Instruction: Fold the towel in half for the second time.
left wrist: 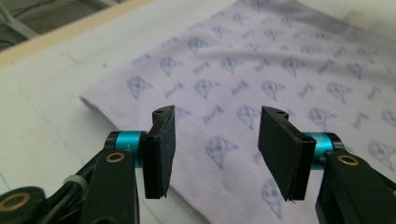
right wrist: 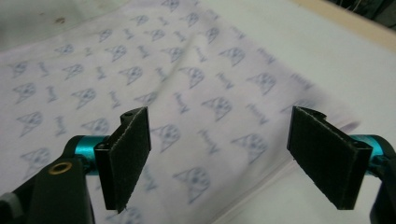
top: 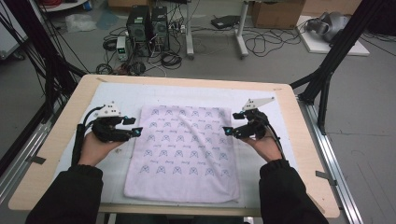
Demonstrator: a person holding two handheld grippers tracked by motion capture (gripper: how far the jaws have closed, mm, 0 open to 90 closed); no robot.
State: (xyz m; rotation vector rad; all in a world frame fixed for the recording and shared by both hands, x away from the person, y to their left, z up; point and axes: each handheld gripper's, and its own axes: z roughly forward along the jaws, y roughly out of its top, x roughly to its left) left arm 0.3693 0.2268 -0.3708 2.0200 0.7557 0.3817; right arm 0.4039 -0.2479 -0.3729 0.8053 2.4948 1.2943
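Both hand-held grippers, left (top: pixel 134 126) and right (top: pixel 229 126), hover open (nothing between them) at the far corners of the printed cloth (top: pixel 184 149) on the desk (top: pixel 56 154).

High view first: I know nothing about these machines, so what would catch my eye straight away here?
Most striking is the pale cloth printed with small blue figures, lying flat in the middle of the table. A person's hands hold a black left gripper at its left edge and a right gripper at its right edge, jaws open with nothing between them. Beyond the table, the floor is strewn with cables.
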